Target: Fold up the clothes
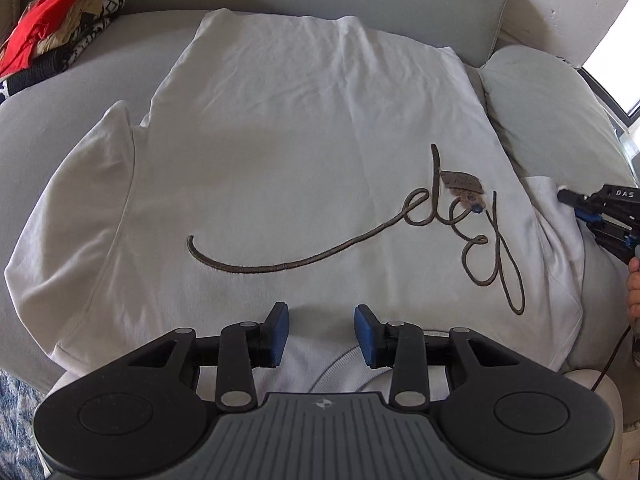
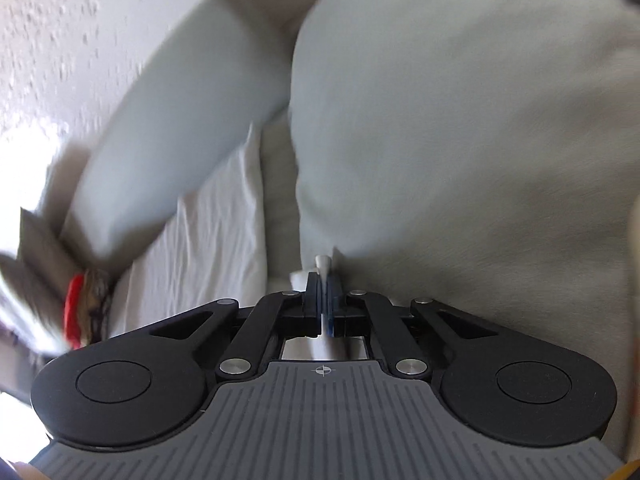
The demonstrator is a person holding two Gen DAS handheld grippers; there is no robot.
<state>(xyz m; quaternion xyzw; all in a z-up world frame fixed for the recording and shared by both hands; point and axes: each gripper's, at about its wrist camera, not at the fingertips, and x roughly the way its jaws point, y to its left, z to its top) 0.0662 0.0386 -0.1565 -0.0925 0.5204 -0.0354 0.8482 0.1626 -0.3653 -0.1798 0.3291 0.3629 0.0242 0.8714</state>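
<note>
We see a white T-shirt (image 1: 280,152) spread flat on a grey sofa (image 1: 60,128), its hem toward the backrest and its collar at the sofa's front edge, partly hidden behind the left claw (image 1: 321,330). A brown script line (image 1: 360,240) runs across the chest. One sleeve lies flat toward the sofa's left side; the other, at the right side, is bunched up by the right claw (image 1: 566,196). The left claw hangs over the collar with its blue pads (image 1: 280,332) spread apart and nothing between them. In its own view the right claw (image 2: 322,280) has its pads pressed together, pinching a thin fold of white cloth (image 2: 323,262) that sticks out past the tips; that view is blurred, so the cushion (image 2: 460,140) beyond it is only a grey mass. A pile of red and patterned clothes (image 1: 56,36) sits in the sofa's far left corner, cut off by the picture edge. Only the fingers (image 1: 634,284) of a hand show at the right border.
</note>
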